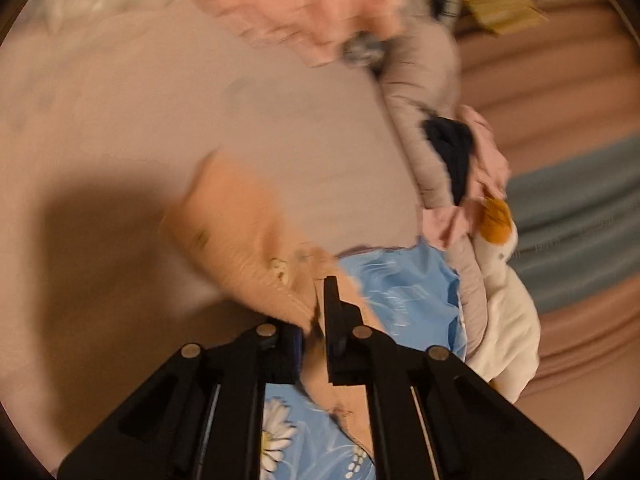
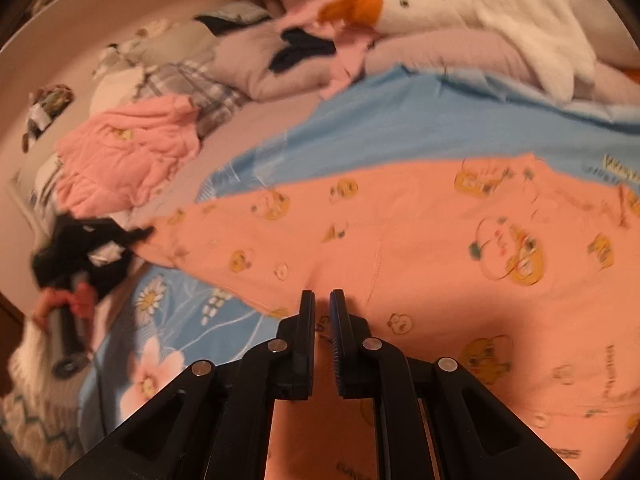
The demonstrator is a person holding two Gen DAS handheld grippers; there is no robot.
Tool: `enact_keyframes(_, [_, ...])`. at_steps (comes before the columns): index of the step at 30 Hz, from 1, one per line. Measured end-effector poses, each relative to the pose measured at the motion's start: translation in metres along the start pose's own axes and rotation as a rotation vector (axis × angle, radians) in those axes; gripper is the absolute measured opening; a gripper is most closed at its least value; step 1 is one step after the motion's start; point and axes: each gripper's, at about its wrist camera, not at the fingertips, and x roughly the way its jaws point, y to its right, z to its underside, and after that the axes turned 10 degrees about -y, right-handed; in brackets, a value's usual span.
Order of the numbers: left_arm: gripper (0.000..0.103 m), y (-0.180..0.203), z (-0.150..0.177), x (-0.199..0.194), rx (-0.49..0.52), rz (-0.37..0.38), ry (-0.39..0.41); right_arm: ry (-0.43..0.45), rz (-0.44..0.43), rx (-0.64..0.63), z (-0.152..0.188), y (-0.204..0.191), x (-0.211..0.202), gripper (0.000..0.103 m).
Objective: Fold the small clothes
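An orange garment with yellow cartoon prints (image 2: 420, 240) lies spread on a blue flowered sheet (image 2: 360, 132). My left gripper (image 1: 316, 304) is shut on a bunched edge of this orange garment (image 1: 240, 232) and holds it lifted above the sheet; the cloth hides the left fingertip. My right gripper (image 2: 322, 298) hovers just over the garment's near part with its jaws nearly together and nothing between them. The left gripper also shows at the left of the right wrist view (image 2: 80, 252), at the garment's far end.
A crumpled pink garment (image 2: 128, 152) lies at the left on the bed. A white goose plush (image 2: 460, 12) and a grey quilt roll (image 2: 440, 56) line the back. A dark garment (image 2: 300, 50) and plaid cloth (image 2: 192, 84) lie behind.
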Motion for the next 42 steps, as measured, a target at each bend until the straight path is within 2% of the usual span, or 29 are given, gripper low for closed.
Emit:
enact_keyframes(2, [0.004, 0.023, 0.003, -0.007, 0.074, 0.008, 0.021, -0.010, 0.009, -0.008, -0.002, -0.002, 0.007, 0.011])
enact_keyframes(5, [0.004, 0.069, 0.019, -0.013, 0.219, 0.027, 0.015, -0.025, -0.073, 0.053, -0.006, 0.009, -0.004, 0.011])
enact_keyframes(11, [0.004, 0.148, 0.085, 0.004, 0.447, 0.076, -0.076, 0.074, -0.117, 0.133, 0.013, 0.036, -0.060, 0.011])
enact_keyframes(16, [0.005, 0.202, 0.168, 0.046, 0.631, 0.086, -0.195, 0.163, -0.112, 0.266, 0.032, 0.082, -0.106, 0.011])
enact_keyframes(20, [0.005, 0.233, 0.250, 0.084, 0.814, 0.054, -0.281, 0.200, -0.053, 0.384, 0.056, 0.128, -0.131, 0.011])
enact_keyframes(22, [0.008, 0.240, 0.302, 0.107, 0.957, -0.003, -0.338, 0.221, -0.036, 0.449, 0.071, 0.153, -0.143, 0.012])
enact_keyframes(23, [0.012, 0.239, 0.317, 0.115, 0.991, -0.024, -0.360, 0.227, -0.023, 0.472, 0.078, 0.163, -0.148, 0.012])
enact_keyframes(24, [0.021, 0.235, 0.332, 0.125, 1.022, -0.049, -0.396, 0.227, -0.012, 0.485, 0.082, 0.168, -0.151, 0.012])
enact_keyframes(25, [0.026, 0.228, 0.347, 0.137, 1.044, -0.073, -0.449, 0.223, 0.002, 0.495, 0.086, 0.174, -0.154, 0.012])
enact_keyframes(26, [0.039, 0.221, 0.354, 0.146, 1.054, -0.091, -0.484, 0.216, 0.015, 0.500, 0.090, 0.179, -0.156, 0.012])
enact_keyframes(27, [0.057, 0.216, 0.361, 0.153, 1.065, -0.110, -0.509, 0.210, 0.021, 0.497, 0.093, 0.179, -0.157, 0.012])
enact_keyframes(29, [0.067, 0.212, 0.362, 0.152, 1.086, -0.090, -0.510, 0.200, 0.030, 0.478, 0.095, 0.177, -0.158, 0.012])
enact_keyframes(30, [0.075, 0.212, 0.359, 0.147, 1.095, -0.062, -0.520, 0.200, 0.037, 0.464, 0.095, 0.174, -0.159, 0.014])
enact_keyframes(31, [0.078, 0.213, 0.356, 0.142, 1.099, -0.041, -0.527, 0.201, 0.039, 0.452, 0.094, 0.172, -0.160, 0.018])
enact_keyframes(34, [0.079, 0.207, 0.338, 0.113, 1.105, 0.015, -0.493, 0.208, 0.032, 0.422, 0.092, 0.164, -0.161, 0.024])
enact_keyframes(36, [0.081, 0.199, 0.331, 0.097, 1.086, 0.018, -0.467, 0.205, 0.035, 0.385, 0.088, 0.156, -0.159, 0.024])
enact_keyframes(42, [0.082, 0.146, 0.264, 0.067, 0.955, -0.089, -0.387, 0.117, 0.103, 0.127, 0.072, 0.110, -0.133, 0.024])
